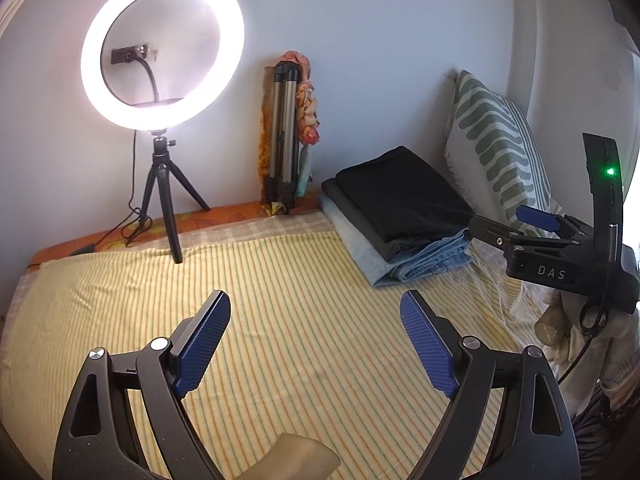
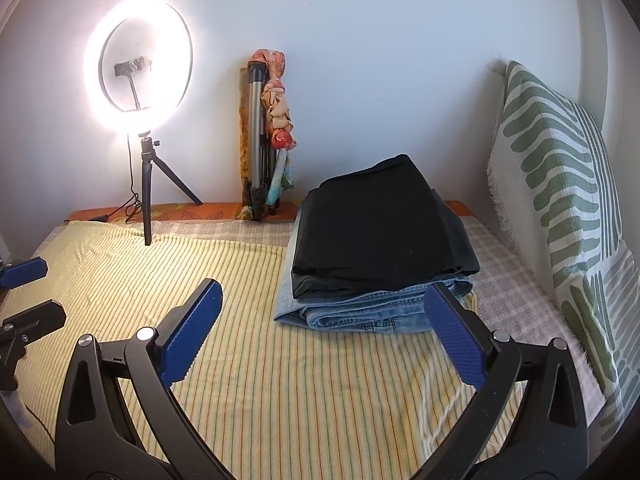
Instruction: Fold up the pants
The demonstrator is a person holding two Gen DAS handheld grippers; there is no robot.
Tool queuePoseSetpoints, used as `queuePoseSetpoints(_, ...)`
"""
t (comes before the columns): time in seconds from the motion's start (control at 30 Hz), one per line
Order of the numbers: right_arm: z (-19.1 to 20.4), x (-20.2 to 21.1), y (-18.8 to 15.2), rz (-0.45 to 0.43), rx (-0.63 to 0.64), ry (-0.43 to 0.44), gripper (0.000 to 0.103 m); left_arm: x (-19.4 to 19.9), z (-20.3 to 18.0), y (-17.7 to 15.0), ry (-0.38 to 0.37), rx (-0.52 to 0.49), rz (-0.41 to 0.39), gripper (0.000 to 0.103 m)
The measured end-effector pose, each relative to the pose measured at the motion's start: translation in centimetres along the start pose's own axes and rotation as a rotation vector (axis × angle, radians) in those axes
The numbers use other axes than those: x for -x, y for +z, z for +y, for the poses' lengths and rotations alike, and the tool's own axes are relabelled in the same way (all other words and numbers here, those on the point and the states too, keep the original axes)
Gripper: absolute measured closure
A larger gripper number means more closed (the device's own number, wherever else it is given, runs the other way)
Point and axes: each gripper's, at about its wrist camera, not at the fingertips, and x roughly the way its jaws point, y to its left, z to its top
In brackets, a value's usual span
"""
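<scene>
Holding both sets of jaws wide apart over the bed [image 2: 280,400], you grip nothing yet: the left gripper [image 1: 316,344] and the right gripper [image 2: 320,332] are both empty. The pants [image 2: 380,232] lie folded in a stack, black pair on top of the jeans [image 2: 360,314], just ahead of the right jaws and far right of the left ones. I judge the pile is finished or the next pair must come. Approach low, take one layer only, and keep the stack square.

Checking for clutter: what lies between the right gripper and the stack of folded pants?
Only bare striped bedsheet. In the right wrist view, the right gripper is open and empty just short of the stack of folded pants.
</scene>
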Motion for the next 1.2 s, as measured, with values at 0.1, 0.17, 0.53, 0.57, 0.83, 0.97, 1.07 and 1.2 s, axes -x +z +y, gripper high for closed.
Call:
queuePoseSetpoints(0.1,0.0,0.0,0.0,0.001,0.001,0.001,0.001,0.1,0.5,0.1,0.017,0.027,0.002,0.013)
queuePoseSetpoints(0.17,0.1,0.0,0.0,0.001,-0.002,0.005,0.001,0.2,0.9,0.2,0.026,0.046,-0.005,0.011)
queuePoseSetpoints(0.53,0.5,0.0,-0.1,0.003,-0.001,0.012,0.0,1.3,1.1,0.5,0.047,0.033,-0.031,0.009)
queuePoseSetpoints(0.57,0.5,0.0,-0.1,0.004,0.0,0.012,0.0,1.3,1.1,0.5,0.046,0.034,-0.029,0.009)
queuePoseSetpoints(0.83,0.7,0.0,-0.1,0.003,0.002,0.013,0.0,1.4,1.1,0.6,0.057,0.029,-0.027,0.009)
queuePoseSetpoints(0.97,0.6,0.0,-0.3,0.009,-0.001,0.018,0.0,1.4,1.0,0.5,0.06,0.024,-0.022,0.009)
queuePoseSetpoints(1.07,0.6,0.0,-0.4,0.01,0.002,0.015,0.0,1.2,1.0,0.4,0.064,0.02,-0.011,0.009)
queuePoseSetpoints(1.2,0.6,-0.2,-0.4,0.017,0.006,0.02,0.0,1.2,1.0,0.3,0.067,0.017,-0.004,0.009)
